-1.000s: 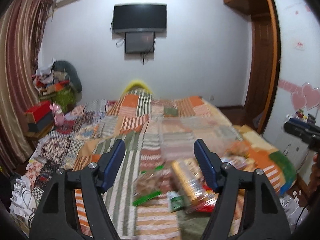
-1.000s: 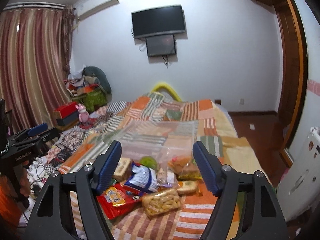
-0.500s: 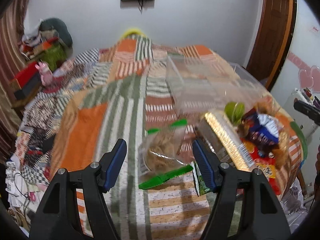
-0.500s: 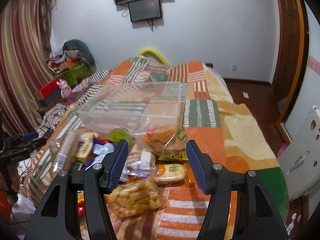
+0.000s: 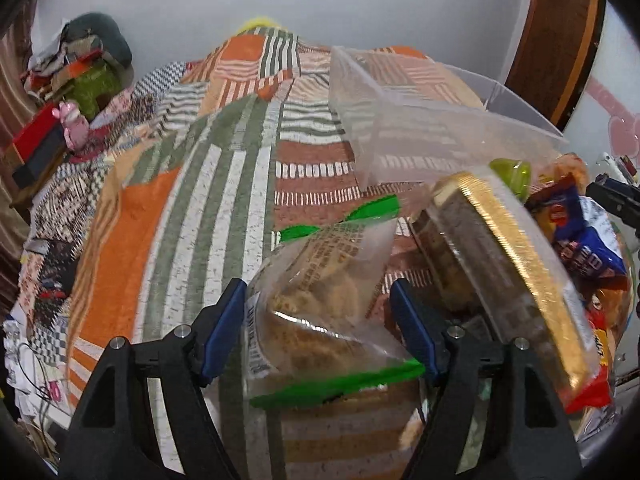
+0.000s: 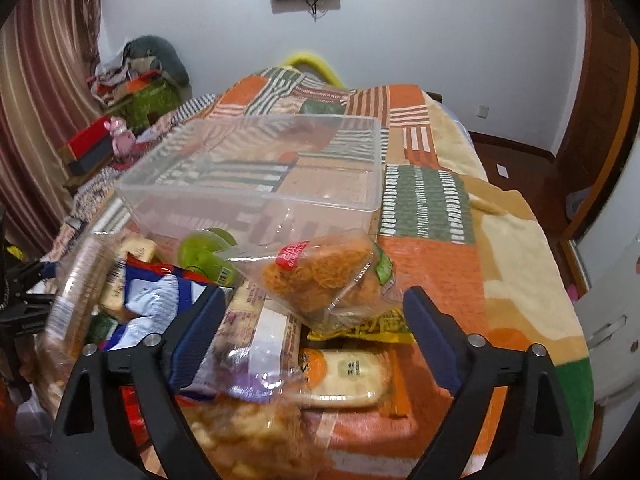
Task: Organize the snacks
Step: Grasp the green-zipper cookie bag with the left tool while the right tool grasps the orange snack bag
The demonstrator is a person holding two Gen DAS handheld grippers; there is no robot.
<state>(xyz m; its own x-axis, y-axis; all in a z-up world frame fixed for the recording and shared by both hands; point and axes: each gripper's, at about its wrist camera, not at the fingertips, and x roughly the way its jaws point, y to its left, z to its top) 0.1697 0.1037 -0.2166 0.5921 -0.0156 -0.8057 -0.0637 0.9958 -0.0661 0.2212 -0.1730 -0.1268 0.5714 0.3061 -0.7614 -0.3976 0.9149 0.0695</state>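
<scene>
A pile of snack packs lies on the patchwork bed, in front of an empty clear plastic bin point(image 6: 256, 176), which also shows in the left wrist view point(image 5: 420, 136). My left gripper point(image 5: 320, 312) is open, its fingers on either side of a clear bag with green edges point(image 5: 320, 308); a gold-rimmed clear pack point(image 5: 500, 264) lies to its right. My right gripper point(image 6: 316, 320) is open above a clear bag of orange floss cake point(image 6: 324, 276) and a wrapped bun point(image 6: 344, 376). A bag of puffed snacks point(image 6: 248, 432) lies under it.
A green round pack point(image 6: 204, 256), a blue-and-white bag point(image 6: 156, 300) and red bags point(image 5: 596, 344) sit in the pile. Boxes and a pink toy point(image 5: 72, 124) stand left of the bed. A wooden door point(image 5: 556, 40) is at the right.
Both grippers have tilted down and moved closer to the snack pile. The left gripper now straddles the green-edged bag; the right one hangs over the floss cake bag.
</scene>
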